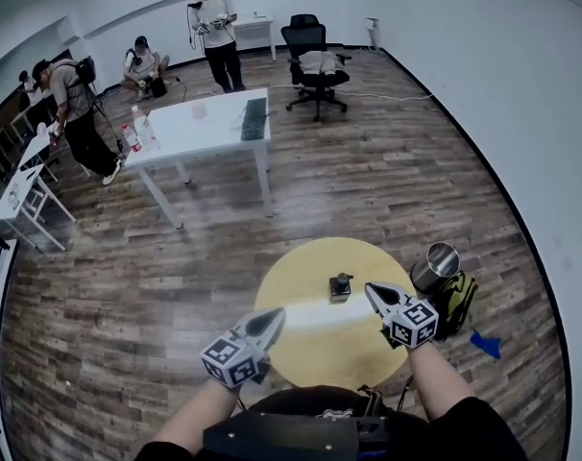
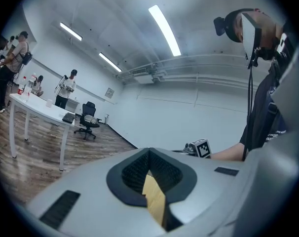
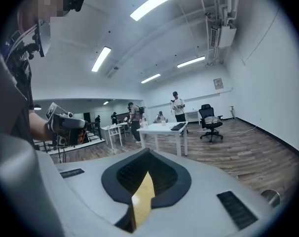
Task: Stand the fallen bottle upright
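Observation:
A small dark bottle [image 1: 340,285] stands upright near the middle of the round yellow table [image 1: 301,334]. My left gripper [image 1: 275,319] hovers over the table's near left edge, jaws together, nothing in them. My right gripper [image 1: 372,293] is just right of the bottle, apart from it, also shut and empty. In the left gripper view the left gripper [image 2: 149,154] points level across the room, with only a sliver of yellow table between the pads. The right gripper view shows the right gripper [image 3: 148,154] the same way. The bottle is hidden in both gripper views.
A metal cup [image 1: 435,265] and a green-and-black bag [image 1: 456,301] sit by the table's right side, with a blue scrap [image 1: 484,344] on the wood floor. Farther off stand a white table [image 1: 206,123], an office chair [image 1: 315,65] and several people.

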`<state>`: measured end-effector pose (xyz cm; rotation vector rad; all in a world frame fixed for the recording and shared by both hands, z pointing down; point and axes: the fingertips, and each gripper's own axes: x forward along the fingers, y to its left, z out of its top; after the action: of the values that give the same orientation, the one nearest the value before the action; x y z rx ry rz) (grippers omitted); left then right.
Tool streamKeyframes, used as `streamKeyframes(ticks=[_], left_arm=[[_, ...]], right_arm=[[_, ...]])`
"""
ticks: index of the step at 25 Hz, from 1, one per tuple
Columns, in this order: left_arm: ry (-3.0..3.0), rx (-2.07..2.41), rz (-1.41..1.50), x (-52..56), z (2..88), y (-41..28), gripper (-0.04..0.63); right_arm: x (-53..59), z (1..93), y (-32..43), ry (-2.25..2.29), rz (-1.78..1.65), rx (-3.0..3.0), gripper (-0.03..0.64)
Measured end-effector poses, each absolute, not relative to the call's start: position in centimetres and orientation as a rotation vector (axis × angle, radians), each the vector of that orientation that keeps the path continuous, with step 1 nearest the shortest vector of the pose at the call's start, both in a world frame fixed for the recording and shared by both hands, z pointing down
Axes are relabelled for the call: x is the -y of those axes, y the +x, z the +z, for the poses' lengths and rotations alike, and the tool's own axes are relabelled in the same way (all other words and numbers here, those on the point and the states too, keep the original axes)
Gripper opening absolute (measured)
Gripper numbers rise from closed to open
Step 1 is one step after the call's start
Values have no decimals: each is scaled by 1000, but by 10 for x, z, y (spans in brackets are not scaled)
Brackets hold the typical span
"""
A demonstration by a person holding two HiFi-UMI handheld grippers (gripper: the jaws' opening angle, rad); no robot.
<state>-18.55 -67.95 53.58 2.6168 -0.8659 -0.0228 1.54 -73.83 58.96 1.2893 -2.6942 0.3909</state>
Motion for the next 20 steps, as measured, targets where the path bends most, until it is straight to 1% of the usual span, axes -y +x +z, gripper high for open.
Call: streamKeyframes(ticks=[3, 8, 14, 17, 20], left_arm=[[2631, 874, -28, 651, 523, -158, 17], [2624, 939, -86, 607, 508, -89, 17], [2587, 1009, -171, 550, 495, -7, 17], [2590, 1037, -173, 529, 487, 12, 17], [2620, 1077, -155, 512, 476, 13, 17]], right_arm=[[710, 569, 42, 1271, 429, 2736, -3], [663, 540, 113, 1219, 493, 2821, -3], [604, 513, 195, 1136, 446, 2863, -3], [585, 506, 219, 1116, 437, 2866, -5], [573, 500, 227, 1116, 451, 2881, -5]])
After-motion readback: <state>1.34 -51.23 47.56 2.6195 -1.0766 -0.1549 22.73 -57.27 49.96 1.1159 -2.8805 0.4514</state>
